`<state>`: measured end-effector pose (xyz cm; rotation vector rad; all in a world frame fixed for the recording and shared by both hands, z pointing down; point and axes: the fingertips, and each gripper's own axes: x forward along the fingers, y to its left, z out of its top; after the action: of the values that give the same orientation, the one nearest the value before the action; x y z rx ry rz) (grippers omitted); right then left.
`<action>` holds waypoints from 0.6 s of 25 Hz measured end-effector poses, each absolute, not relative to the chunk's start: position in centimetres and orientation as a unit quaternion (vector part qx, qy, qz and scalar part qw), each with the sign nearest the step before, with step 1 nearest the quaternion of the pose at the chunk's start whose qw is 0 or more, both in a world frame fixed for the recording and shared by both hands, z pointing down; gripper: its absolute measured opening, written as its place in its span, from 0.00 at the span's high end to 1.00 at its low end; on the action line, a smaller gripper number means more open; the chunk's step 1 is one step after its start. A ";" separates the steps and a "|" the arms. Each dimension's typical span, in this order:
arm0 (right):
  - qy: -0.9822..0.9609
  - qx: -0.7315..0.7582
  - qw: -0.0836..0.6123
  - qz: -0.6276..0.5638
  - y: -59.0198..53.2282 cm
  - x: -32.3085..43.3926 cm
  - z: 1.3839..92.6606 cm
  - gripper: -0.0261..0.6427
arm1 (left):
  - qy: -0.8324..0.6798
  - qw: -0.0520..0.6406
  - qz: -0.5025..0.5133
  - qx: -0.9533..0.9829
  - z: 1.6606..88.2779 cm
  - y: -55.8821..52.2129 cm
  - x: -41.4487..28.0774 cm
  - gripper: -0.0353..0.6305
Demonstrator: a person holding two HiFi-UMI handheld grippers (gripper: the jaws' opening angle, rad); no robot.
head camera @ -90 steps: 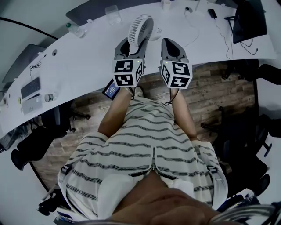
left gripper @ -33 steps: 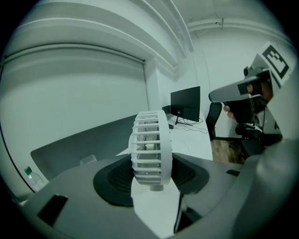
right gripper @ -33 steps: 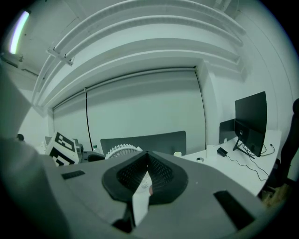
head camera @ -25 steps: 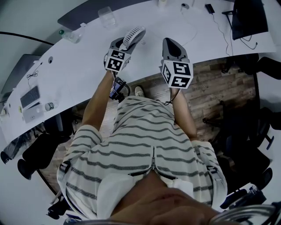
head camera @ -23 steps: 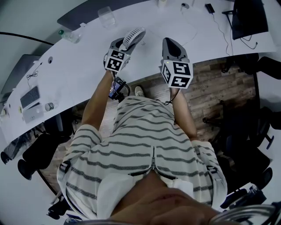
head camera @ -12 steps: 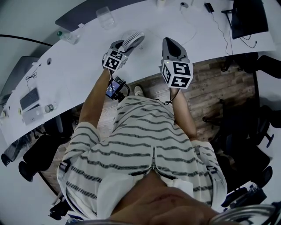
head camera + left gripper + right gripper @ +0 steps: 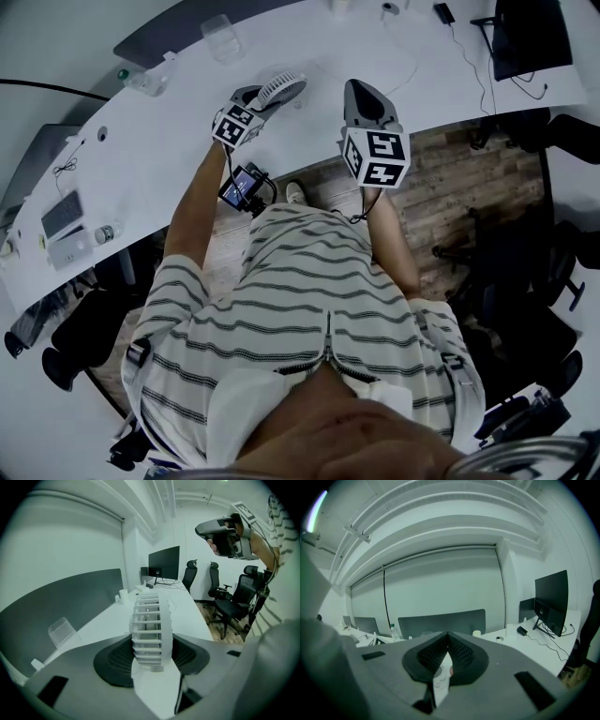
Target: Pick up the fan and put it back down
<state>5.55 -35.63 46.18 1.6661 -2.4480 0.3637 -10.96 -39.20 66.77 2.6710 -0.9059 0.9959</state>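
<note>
The small white fan (image 7: 279, 91) has a round slatted cage and is over the white table (image 7: 169, 141), tilted. My left gripper (image 7: 258, 94) is shut on it. In the left gripper view the fan's cage (image 7: 150, 625) stands edge-on between the two dark pads, which press on both its sides. I cannot tell whether its base touches the table. My right gripper (image 7: 359, 89) hovers to the right of the fan, apart from it, jaws shut and empty. In the right gripper view its pad tips (image 7: 448, 637) meet.
A clear plastic box (image 7: 217, 26) and a bottle (image 7: 131, 75) stand behind the fan. A monitor (image 7: 530, 37), cables and a small dark device (image 7: 442, 11) occupy the table's far right. Office chairs (image 7: 229, 606) stand past the table's edge.
My left gripper has sunk towards the table and shifted a little left with the fan in it, and the fan's cage lies flatter. The right gripper has not moved.
</note>
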 end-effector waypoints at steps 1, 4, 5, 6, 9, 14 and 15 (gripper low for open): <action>-0.818 0.556 0.080 0.121 -35.6 5.5 46.2 0.94 | -0.294 0.074 0.333 0.893 66.8 -39.2 -10.9 0.61; -0.819 0.555 0.081 0.121 -35.6 5.4 46.3 0.94 | -0.276 0.075 0.333 0.899 67.0 -39.5 -11.0 0.61; -0.819 0.555 0.081 0.121 -35.6 5.3 46.3 0.94 | -0.273 0.079 0.333 0.899 67.2 -39.6 -11.2 0.61; -0.820 0.554 0.080 0.121 -35.6 5.3 46.2 0.94 | -0.272 0.084 0.333 0.899 67.4 -39.7 -11.5 0.61; -0.821 0.552 0.081 0.120 -35.5 5.0 46.2 0.94 | -0.274 0.099 0.334 0.896 68.0 -39.6 -12.3 0.60; -0.823 0.549 0.081 0.119 -35.4 4.7 46.1 0.94 | -0.286 0.103 0.345 0.888 68.5 -39.7 -12.9 0.60; -0.823 0.549 0.081 0.119 -35.4 4.6 46.1 0.94 | -0.287 0.100 0.347 0.887 68.4 -39.8 -12.9 0.60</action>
<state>4.62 -35.41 46.09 1.6417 -2.4621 0.3549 -12.94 -39.75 68.42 2.6218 -0.8482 1.0262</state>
